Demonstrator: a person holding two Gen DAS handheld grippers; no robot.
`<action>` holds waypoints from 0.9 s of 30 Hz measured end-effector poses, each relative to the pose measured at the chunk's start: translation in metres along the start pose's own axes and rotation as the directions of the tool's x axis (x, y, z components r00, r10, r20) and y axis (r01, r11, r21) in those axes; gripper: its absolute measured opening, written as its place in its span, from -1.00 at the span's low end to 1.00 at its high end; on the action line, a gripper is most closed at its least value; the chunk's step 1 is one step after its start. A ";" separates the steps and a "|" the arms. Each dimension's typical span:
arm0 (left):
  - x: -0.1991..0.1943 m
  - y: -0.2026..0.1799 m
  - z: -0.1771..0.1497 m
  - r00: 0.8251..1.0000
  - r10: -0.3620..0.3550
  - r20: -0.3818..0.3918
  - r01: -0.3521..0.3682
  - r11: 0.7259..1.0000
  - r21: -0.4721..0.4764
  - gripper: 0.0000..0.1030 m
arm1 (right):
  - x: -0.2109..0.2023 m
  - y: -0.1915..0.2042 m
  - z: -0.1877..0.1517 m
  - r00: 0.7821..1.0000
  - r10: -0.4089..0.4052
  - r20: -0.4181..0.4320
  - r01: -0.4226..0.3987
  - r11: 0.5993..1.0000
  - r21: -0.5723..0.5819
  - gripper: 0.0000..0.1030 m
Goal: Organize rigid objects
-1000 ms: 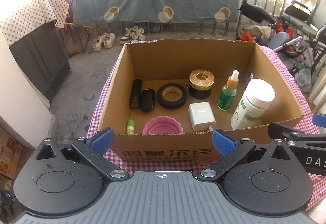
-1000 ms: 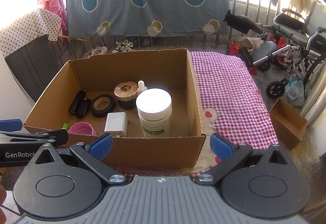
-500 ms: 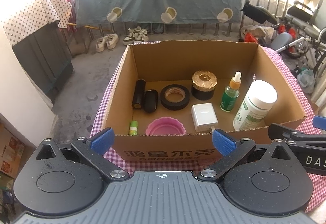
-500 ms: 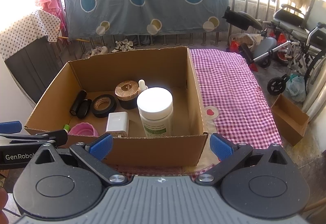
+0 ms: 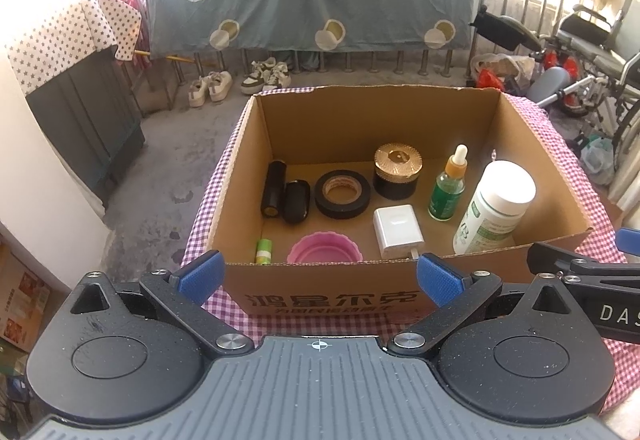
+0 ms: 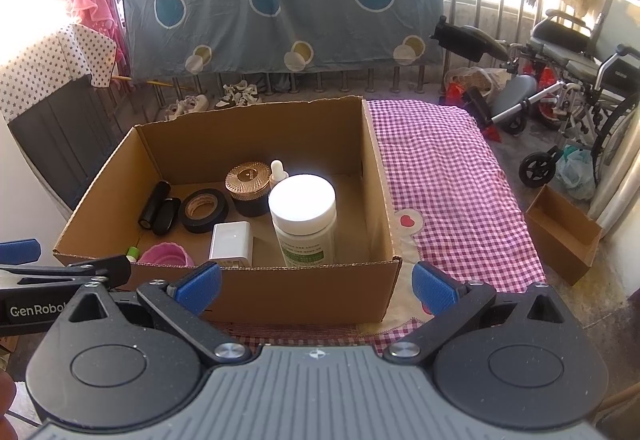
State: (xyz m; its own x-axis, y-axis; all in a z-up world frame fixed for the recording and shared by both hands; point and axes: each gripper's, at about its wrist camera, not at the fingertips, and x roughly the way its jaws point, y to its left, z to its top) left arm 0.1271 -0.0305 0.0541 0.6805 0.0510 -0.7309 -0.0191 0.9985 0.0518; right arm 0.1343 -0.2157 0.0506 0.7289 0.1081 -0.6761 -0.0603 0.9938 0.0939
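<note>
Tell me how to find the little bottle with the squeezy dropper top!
Look inside the open cardboard box on the checked cloth. Near its right side stands a big white-capped bottle; the dropper bottle stands just left of it, behind the white charger. It is the only green bottle, with an amber neck and white bulb.

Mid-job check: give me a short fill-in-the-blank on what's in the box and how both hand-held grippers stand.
1. Every item sits inside the ____ box.
2. The roll of tape is ____ in colour.
3. The jar behind the tape has a ____ lid.
4. The left hand-held gripper and right hand-held gripper are both ____ and hold nothing.

Missing words: cardboard; black; gold; open
</note>
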 end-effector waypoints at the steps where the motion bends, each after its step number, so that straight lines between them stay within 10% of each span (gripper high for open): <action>1: 0.000 0.000 0.000 1.000 -0.001 0.001 0.001 1.000 0.000 0.99 | -0.001 0.000 0.000 1.000 -0.001 0.001 0.001 1.000 0.000 1.00; 27: 0.000 -0.001 0.001 1.000 -0.005 -0.004 0.005 1.000 0.006 0.99 | -0.002 -0.001 -0.001 1.000 -0.006 -0.004 0.006 1.000 0.005 1.00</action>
State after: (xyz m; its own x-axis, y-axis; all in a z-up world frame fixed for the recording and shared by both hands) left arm 0.1276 -0.0315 0.0549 0.6776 0.0456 -0.7340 -0.0113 0.9986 0.0517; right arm 0.1324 -0.2165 0.0509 0.7267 0.1021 -0.6793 -0.0522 0.9942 0.0936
